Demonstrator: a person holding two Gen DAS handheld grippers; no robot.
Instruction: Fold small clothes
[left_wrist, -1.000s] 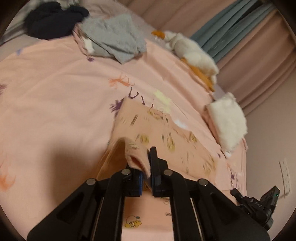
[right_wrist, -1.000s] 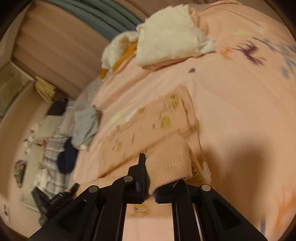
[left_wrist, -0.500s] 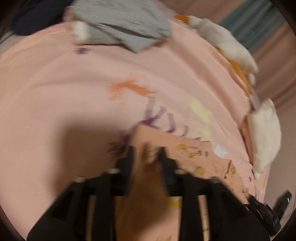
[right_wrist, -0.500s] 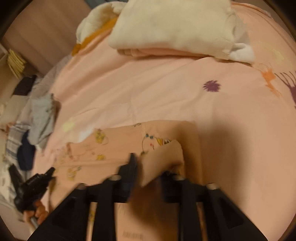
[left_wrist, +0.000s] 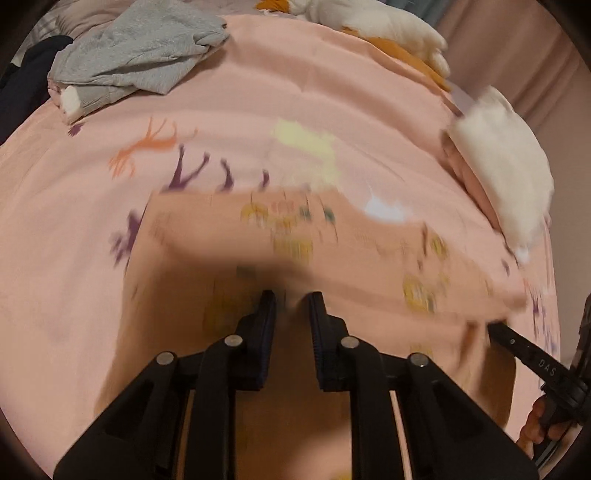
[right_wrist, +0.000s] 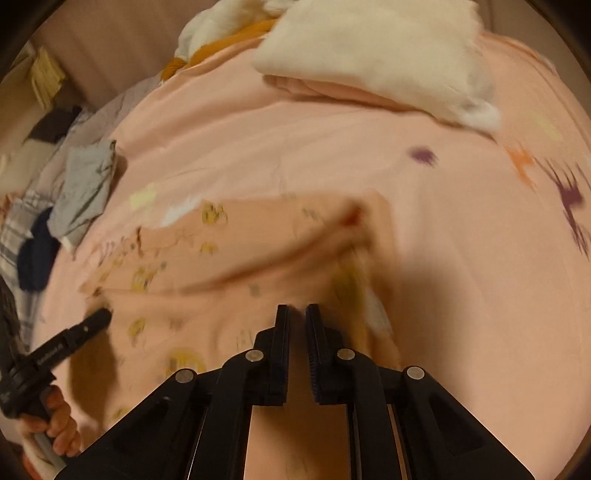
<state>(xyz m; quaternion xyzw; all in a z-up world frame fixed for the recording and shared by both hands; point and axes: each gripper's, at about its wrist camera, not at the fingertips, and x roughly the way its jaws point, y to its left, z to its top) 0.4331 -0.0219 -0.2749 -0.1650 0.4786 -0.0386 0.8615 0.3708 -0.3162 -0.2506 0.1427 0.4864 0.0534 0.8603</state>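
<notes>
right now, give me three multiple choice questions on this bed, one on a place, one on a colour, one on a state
1. Where does the grey garment lie?
A. on the floor
B. at the far edge of the sheet, beside dark clothes
C. on a chair

2. What colour is the top of the folded pile?
A. white
B. green
C. black

3. What state is the grey garment in?
A. neatly folded
B. on a hanger
C. crumpled

Answers:
1 B, the left view shows it at the sheet's far edge, next to the dark heap.
2 A, both views show a fluffy white top layer.
3 C, it lies in loose, uneven wrinkles.
</notes>
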